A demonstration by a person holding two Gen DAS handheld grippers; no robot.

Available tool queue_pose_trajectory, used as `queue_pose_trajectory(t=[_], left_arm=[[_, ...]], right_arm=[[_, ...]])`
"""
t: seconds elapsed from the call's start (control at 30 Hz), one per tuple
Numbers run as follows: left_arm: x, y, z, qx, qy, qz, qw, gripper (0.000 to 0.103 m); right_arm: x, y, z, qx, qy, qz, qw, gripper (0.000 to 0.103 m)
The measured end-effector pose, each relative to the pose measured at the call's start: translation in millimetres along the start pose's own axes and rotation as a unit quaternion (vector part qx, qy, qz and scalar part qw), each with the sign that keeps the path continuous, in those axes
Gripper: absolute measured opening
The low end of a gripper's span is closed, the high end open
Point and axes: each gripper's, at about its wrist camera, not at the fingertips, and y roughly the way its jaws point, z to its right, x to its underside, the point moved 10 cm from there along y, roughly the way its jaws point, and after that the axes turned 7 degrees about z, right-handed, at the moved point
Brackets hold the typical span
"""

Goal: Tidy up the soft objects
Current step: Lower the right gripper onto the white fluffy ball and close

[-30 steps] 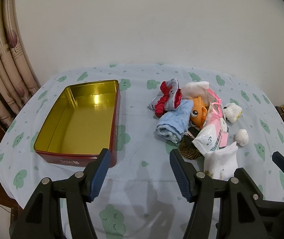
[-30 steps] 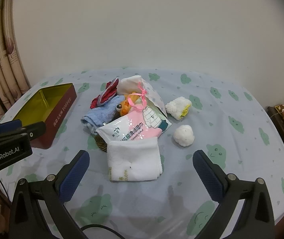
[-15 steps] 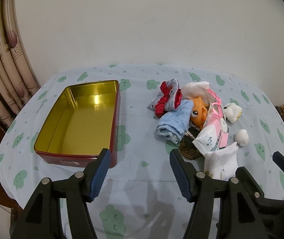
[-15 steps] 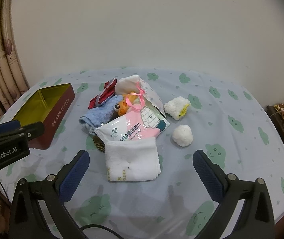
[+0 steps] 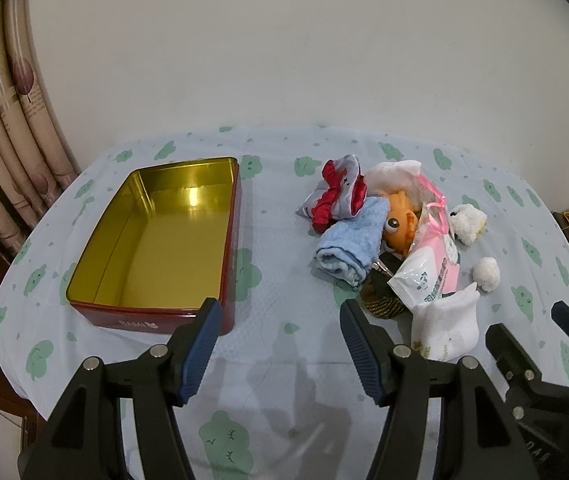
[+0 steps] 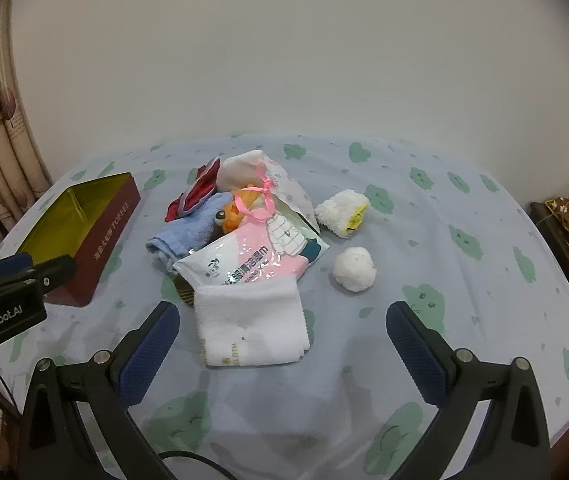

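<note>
While both tools gape empty, green-cloud tablecloth [image 6: 464, 240] covers table; plain wall [image 6: 284, 60] behind, curtain [image 5: 12, 128] left.

The body of the left gripper [image 6: 4, 312], seen at the edge of the right wrist view, carried white lettering reading "GenRobot.AI". The long red side of the tin [image 6: 112, 224] bore gold print running lengthwise, small characters followed by what appeared to be "TOFFEE". Its near end wall [image 5: 140, 323] showed a pale mark, too small to read. The wipes packet [image 6: 244, 264] had dark Chinese characters, not legible. The white towel [image 6: 250, 326] showed "CLOTH" along its near hem.
</note>
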Motion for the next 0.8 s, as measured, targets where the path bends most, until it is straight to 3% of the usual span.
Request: queue_pose_trajectory(t=[0.27,0.3,0.37,0.43,0.63,0.8], left_arm=[[6.3,11.8,-5.3,-0.002,0.001,-0.015,0.9999,0.063],[7.2,13.6,-5.1,-0.002,0.002,-0.017,0.9999,0.063],[8.6,17.2,-5.1,-0.002,0.004,-0.02,0.9998,0.063],[10.3,21.3,-6.0,-0.002,0.007,-0.022,0.9997,0.063],[15.1,35.8,-4.3,0.002,0.017,-0.033,0.9993,0.063],[17.1,44.1,-6.0,0.005,0.019,-0.037,0.9991,0.063]], right_arm=[[-3.9,9.9,30.0,0.008,0.017,-0.004,1.0,0.1],[-4.2,12.4,35.7,0.01,0.02,-0.007,1.0,0.098],[-4.1,19.0,47.1,0.01,0.022,-0.017,1.0,0.08],[-3.0,27.7,55.6,0.01,0.024,-0.033,0.999,0.071],[4.3,61.3,58.2,-0.004,0.018,-0.079,0.997,0.069],[4.5,86.0,53.9,-0.006,-0.006,-0.103,0.995,0.057]])
